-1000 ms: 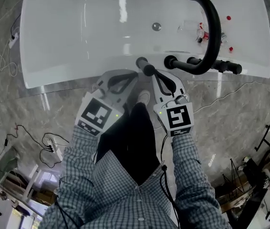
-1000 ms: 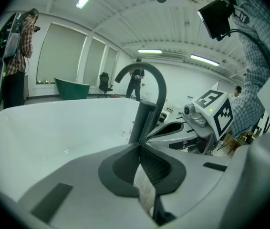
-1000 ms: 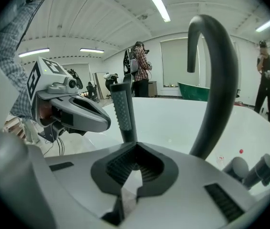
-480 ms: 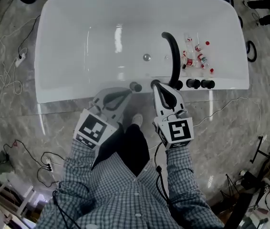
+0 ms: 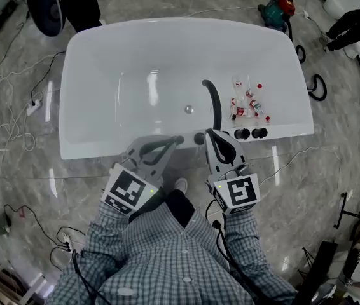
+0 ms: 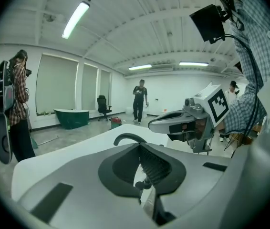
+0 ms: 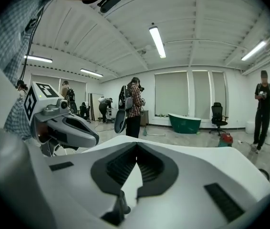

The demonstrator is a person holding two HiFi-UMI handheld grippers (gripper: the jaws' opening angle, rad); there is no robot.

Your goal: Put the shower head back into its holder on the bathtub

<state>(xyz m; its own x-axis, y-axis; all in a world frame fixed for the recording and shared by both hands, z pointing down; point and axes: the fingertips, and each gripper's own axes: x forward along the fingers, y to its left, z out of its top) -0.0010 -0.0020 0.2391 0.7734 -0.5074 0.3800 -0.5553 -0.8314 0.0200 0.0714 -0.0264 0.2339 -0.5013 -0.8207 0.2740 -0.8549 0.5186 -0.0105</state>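
Left tool [image 5: 179, 140]: jaws together, nothing between them; it hangs over the floor just short of the bathtub's near rim.
Right tool [image 5: 210, 134]: jaws together, empty; its tip overlaps the near rim in the head view, just beside the foot of the spout.
Shower head [image 5: 198, 138]: a short black piece on the near rim of the bathtub [image 5: 91, 88], between the two tool tips and touched by neither. Whether it sits fully home cannot be told.
Spout [image 5: 214, 103]: a black arc curving from the near rim out over the basin.
Knobs [image 5: 254, 133]: three black ones in a row on the rim, right of the spout.
Writing: none readable. Each marker cube [image 5: 129, 189] carries a black-and-white square pattern. The small bottles [image 5: 247, 104] have red caps and lie in the basin right of the spout; their labels are too small to read.
Drain [image 5: 189, 109]: on the basin floor, left of the spout.
Edges: the rim is broad and rounded, and the basin is bare left of the drain.
Open room: grey marbled floor [image 5: 332, 170] all round the tub. Loose cables [image 5: 5, 119] lie at the left and a thin cord [image 5: 294, 157] at the right.
Background: a green tub [image 7: 185, 122], an office chair [image 7: 216, 112] and standing people [image 7: 263, 113], all well apart from the work.
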